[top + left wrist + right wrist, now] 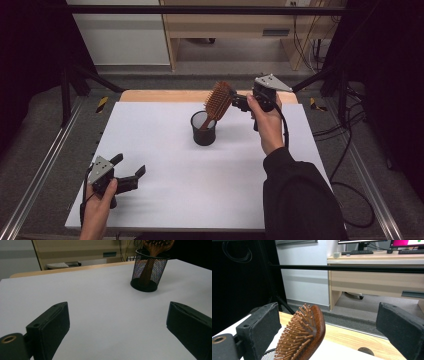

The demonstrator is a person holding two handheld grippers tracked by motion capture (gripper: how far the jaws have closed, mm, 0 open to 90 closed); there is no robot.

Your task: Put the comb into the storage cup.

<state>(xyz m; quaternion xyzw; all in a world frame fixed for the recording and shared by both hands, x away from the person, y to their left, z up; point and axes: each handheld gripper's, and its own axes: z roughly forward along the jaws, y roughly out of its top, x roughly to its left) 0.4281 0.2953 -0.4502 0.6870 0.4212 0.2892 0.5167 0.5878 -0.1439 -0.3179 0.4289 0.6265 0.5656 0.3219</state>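
Observation:
A brown wooden hairbrush (218,101) stands handle-down in a black mesh cup (203,129) at the back middle of the white table (200,190), its head leaning right. My right gripper (236,99) is held beside the head, open. In the right gripper view the brush head (304,335) rises between the wide-apart jaws of the right gripper (327,326), close to the left one, bristles facing it; the cup's rim (268,355) peeks below. My left gripper (131,168) rests open at the front left, holding nothing. The left gripper (117,322) faces the cup (148,271) and brush (156,246) from far off.
A wooden strip (165,95) borders the table's far edge. Metal rails (45,165) run along both sides. Behind stand a wooden desk (374,277) and a black crossbar (347,268). Cables (350,165) lie on the floor at right.

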